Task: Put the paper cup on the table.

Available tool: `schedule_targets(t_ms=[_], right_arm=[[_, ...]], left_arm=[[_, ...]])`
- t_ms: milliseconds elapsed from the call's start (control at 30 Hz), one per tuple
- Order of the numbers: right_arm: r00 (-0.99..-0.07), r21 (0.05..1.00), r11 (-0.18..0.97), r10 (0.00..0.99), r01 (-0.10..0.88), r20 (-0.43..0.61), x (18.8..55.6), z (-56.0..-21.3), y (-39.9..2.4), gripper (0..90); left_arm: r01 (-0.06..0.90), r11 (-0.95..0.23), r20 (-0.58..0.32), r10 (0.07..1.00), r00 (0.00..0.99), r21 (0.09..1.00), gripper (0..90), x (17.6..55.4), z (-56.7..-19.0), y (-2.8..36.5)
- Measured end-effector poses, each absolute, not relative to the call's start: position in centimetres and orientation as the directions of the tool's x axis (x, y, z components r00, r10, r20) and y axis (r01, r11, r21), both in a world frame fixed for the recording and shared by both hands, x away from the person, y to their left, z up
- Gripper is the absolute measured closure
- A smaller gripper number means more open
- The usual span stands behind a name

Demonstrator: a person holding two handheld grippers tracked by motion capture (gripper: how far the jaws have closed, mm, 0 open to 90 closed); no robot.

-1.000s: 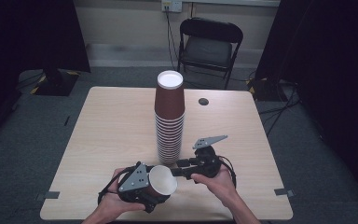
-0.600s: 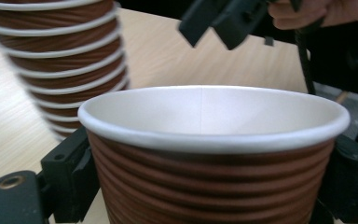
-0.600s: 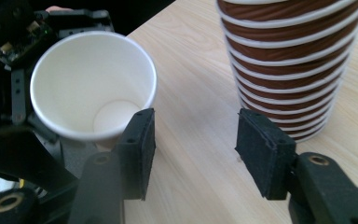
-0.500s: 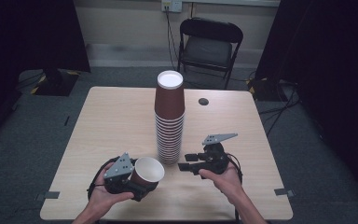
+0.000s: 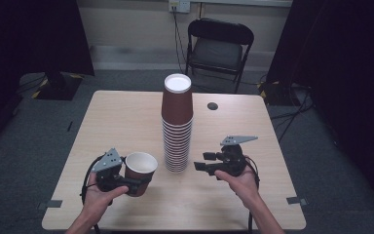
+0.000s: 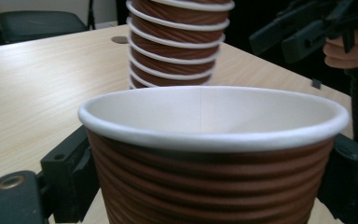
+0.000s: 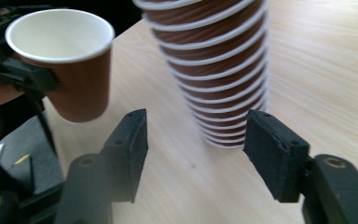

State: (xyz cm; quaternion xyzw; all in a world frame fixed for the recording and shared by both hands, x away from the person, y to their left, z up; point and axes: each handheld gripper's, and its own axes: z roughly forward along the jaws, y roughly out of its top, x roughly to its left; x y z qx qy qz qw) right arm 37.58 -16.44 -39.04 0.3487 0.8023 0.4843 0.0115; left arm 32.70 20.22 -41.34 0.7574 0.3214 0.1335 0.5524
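One cup (image 5: pixel 140 171) is held in the left gripper (image 5: pixel 126 181), clear of the stack (image 5: pixel 177 124) and to its left, mouth up, slightly above the table (image 5: pixel 117 122). Jaws are seen clamped on its ribbed brown wall from both sides, below the rolled white rim, in the left gripper view (image 6: pixel 214 154). The wall appears round and undented there, so the squeeze is judged gentle.

Right gripper (image 5: pixel 208 163) is noted just right of the stack's base, apart from it. Its jaws have just been opening; they stand spread with nothing between them, the lowest cups visible beyond the gap in the right gripper view (image 7: pixel 193 158).

Handling, judged:
- Paper, thin-walled, very light; easily crushed or ovalled under a hard pinch
- Ribbing gives the pads purchase, so slipping is thought unlikely
- Rolled rim is the stiffest part; a hold just under it, across the full width, is preferred
- The lower wall is narrower and softer, and a grip there would tip more readily
- Empty, so nothing can be spilled if it is tilted

Stack: tall, many nested cups, upside down, a white base on top. It is judged top-heavy and easily toppled by a sideways knock. Nested cups may stick together, so the base may need steadying whenever a cup is pulled off or pushed on
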Motion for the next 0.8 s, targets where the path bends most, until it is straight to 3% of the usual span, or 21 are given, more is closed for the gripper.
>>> schedule_targets(t_ms=[300,700,800], right_arm=[[-0.729,0.807,0.249,0.618,0.535,0.293,38.0,-39.1,-17.5,33.6],[-0.616,0.799,0.208,0.75,0.565,0.24,38.1,-39.8,-19.1,15.3],[-0.599,0.802,0.196,0.766,0.564,0.233,38.1,-39.9,-19.6,15.7]], left_arm=[[0.343,-0.146,-0.146,0.705,0.694,0.928,9.7,33.3,-41.4,21.4],[0.318,-0.128,-0.119,0.748,0.653,0.939,9.7,34.3,-40.3,22.0],[0.315,-0.122,-0.118,0.755,0.645,0.941,9.7,34.8,-40.1,22.1]])
